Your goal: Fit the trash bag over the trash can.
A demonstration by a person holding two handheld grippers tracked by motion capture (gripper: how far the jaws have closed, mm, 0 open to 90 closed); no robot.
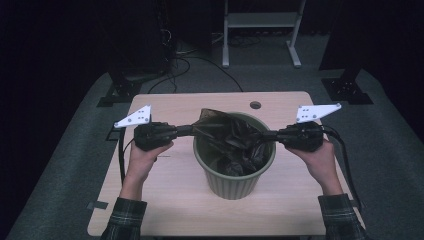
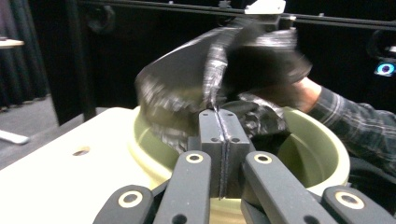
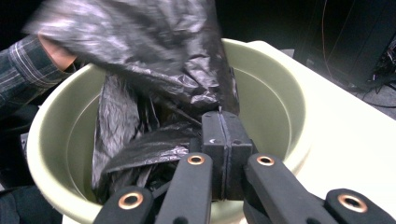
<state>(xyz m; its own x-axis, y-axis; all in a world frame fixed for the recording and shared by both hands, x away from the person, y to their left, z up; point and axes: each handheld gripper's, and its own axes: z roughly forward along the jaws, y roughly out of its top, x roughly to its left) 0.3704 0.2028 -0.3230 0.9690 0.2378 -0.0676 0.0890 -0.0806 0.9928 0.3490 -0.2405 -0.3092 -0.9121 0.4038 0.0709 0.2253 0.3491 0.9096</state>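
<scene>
A pale green ribbed bin (image 1: 233,186) stands in the middle of the light wooden table (image 1: 165,200). A crumpled black plastic bag (image 1: 235,142) hangs inside it, its edge lifted above the rim. My left gripper (image 1: 198,129) reaches in from the left over the rim and is shut on the bag's edge. In the left gripper view the jaws (image 2: 218,113) meet with a strip of bag (image 2: 187,88) pinched between them. My right gripper (image 1: 268,135) comes from the right, also shut on the bag; its jaws (image 3: 219,115) clamp the film (image 3: 154,56) above the bin (image 3: 275,93).
The table has a small round hole (image 1: 255,105) near its far edge. Behind it stand a white frame (image 1: 260,22), floor cables (image 1: 200,62) and black stand bases (image 1: 120,90) (image 1: 347,90). A plaid sleeve (image 2: 359,126) lies beyond the bin.
</scene>
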